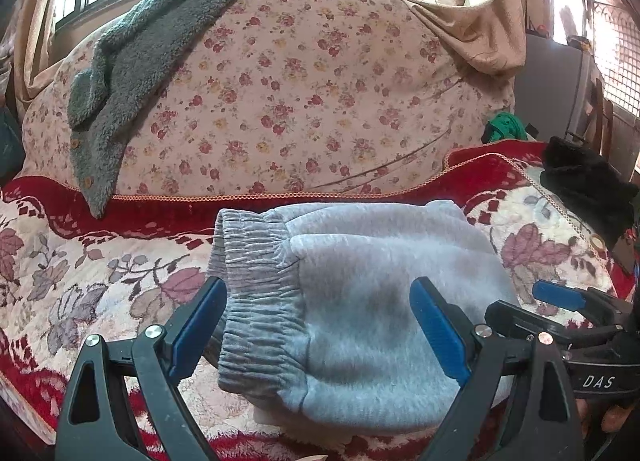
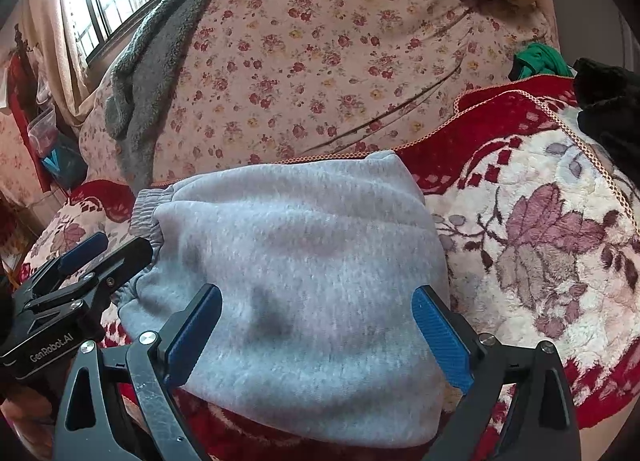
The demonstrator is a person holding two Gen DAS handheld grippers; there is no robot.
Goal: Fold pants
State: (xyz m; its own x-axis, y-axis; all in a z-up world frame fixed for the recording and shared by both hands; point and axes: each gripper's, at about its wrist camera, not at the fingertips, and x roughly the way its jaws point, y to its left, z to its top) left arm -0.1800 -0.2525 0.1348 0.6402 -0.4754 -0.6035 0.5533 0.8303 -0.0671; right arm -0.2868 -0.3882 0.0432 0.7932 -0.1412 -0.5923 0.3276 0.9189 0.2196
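Observation:
The grey fleece pants [image 1: 360, 301] lie folded in a compact bundle on the red and white floral blanket [image 1: 100, 273], their ribbed elastic waistband [image 1: 256, 301] on the left side. My left gripper [image 1: 318, 297] is open, its blue pads wide apart above the near part of the bundle, holding nothing. My right gripper [image 2: 316, 305] is open too, over the bundle's [image 2: 304, 261] near right part, and shows at the right of the left wrist view [image 1: 560, 297]. The left gripper shows at the left edge of the right wrist view [image 2: 84, 249].
A big floral-covered cushion [image 1: 300, 93] rises behind the blanket, with a grey fuzzy garment [image 1: 140, 73] draped over its left side. A black fluffy item [image 1: 588, 185] and a green cloth [image 1: 506, 127] lie at the right. Windows and beige curtains [image 1: 472, 1] stand behind.

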